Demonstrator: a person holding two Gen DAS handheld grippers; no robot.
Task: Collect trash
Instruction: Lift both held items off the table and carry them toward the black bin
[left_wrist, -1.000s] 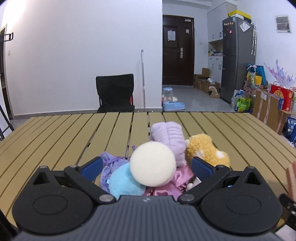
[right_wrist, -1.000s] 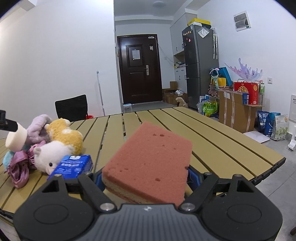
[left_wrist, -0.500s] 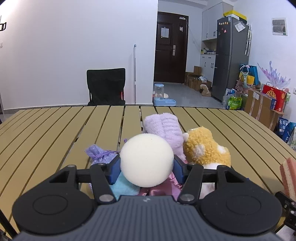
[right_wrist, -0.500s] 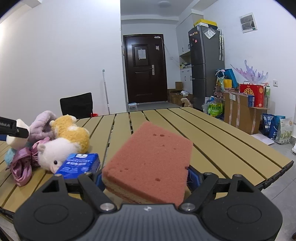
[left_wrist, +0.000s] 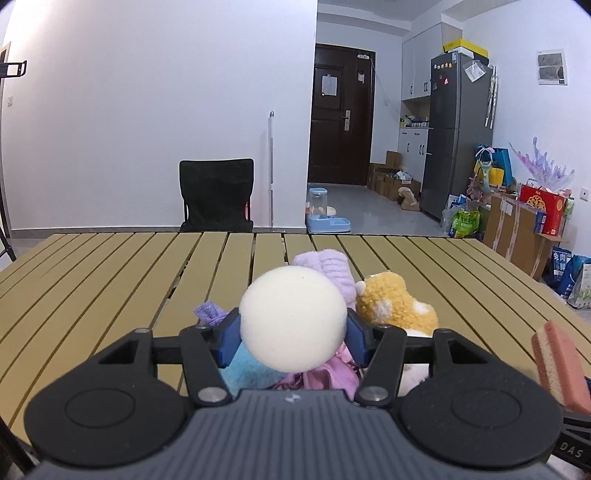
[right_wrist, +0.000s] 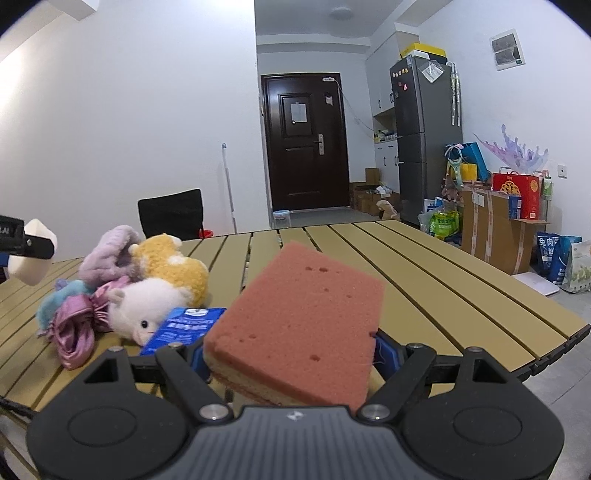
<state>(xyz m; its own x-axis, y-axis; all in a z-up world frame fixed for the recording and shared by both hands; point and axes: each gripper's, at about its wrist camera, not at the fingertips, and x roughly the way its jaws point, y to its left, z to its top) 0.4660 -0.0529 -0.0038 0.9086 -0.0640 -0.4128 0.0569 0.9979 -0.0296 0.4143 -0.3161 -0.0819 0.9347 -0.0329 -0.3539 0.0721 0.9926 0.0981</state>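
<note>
left tongs grip cream ball; right tongs clamp sponge.

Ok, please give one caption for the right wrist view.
Right gripper clamps a pink rectangular sponge above the slatted wooden table.

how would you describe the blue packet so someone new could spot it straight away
On the slatted wooden table, look at the heap of soft toys near its left end. The blue packet lies flat at the heap's near edge, right beside the white plush animal. It is the only flat, printed, hard-edged thing among the fuzzy ones.
</note>
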